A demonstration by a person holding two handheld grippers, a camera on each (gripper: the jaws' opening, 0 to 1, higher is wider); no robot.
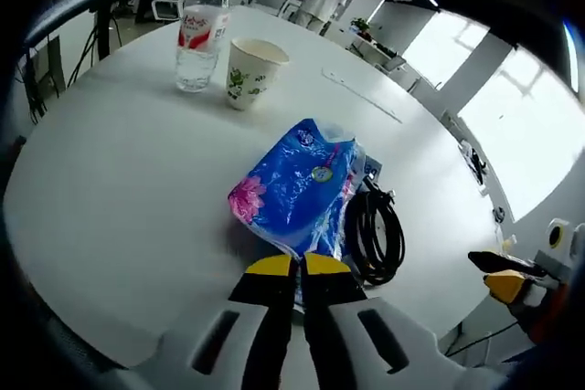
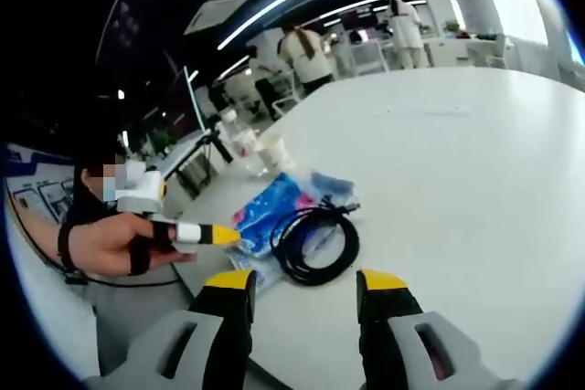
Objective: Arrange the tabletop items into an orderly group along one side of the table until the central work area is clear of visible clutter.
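Packet edge hidden by left hand-held gripper | cable partly under packet

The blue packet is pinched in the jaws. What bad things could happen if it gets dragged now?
The left gripper is shut on the blue packet's near edge. The black cable coil lies against the packet, so a drag might pull the coil along or tangle it. The paper cup and water bottle stand farther along the table; a hard push that way could tip them.

Blue packet with pink flower, black cable, white table.
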